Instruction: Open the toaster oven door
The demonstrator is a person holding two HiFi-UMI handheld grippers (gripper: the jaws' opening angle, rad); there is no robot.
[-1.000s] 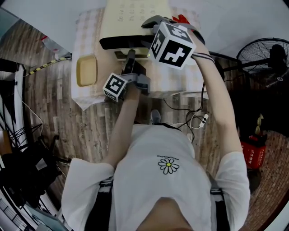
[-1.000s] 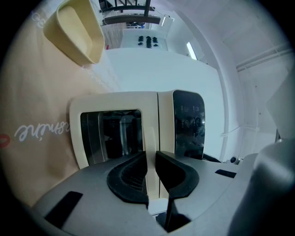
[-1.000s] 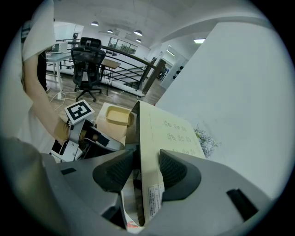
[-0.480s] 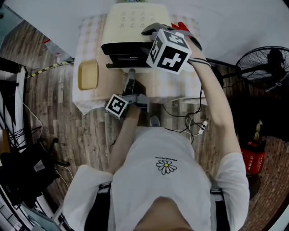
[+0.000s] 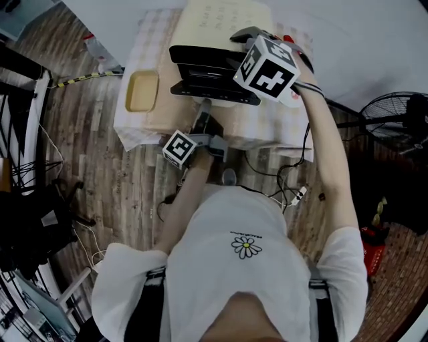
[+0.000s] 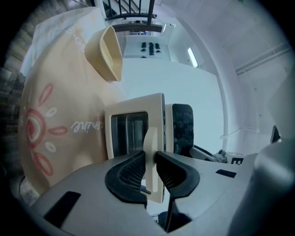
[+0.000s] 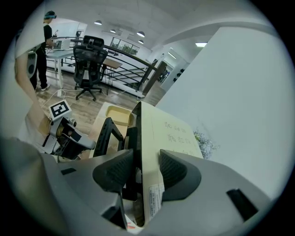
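Observation:
A cream toaster oven (image 5: 221,17) stands on a cloth-covered table (image 5: 150,40). Its dark glass door (image 5: 214,90) hangs swung out and down toward me. My left gripper (image 5: 204,107) is at the door's front edge. In the left gripper view, its pads close on the cream door handle (image 6: 151,138), which stands between the jaws of the left gripper (image 6: 150,173); those jaws have just been opening slightly. My right gripper (image 5: 249,37) sits at the oven's top right corner. In the right gripper view, the right gripper (image 7: 146,168) straddles the oven's top front edge (image 7: 147,138), one pad on each side.
A shallow yellow tray (image 5: 142,91) lies on the cloth left of the oven. Cables (image 5: 287,187) trail on the wooden floor under the table's right end. A black fan (image 5: 401,113) stands at the right. A person and office chairs show far off in the right gripper view.
The oven door has swung from nearly closed to well open. My left gripper has come back toward me and lower with the handle. The right gripper has stayed on the oven top.

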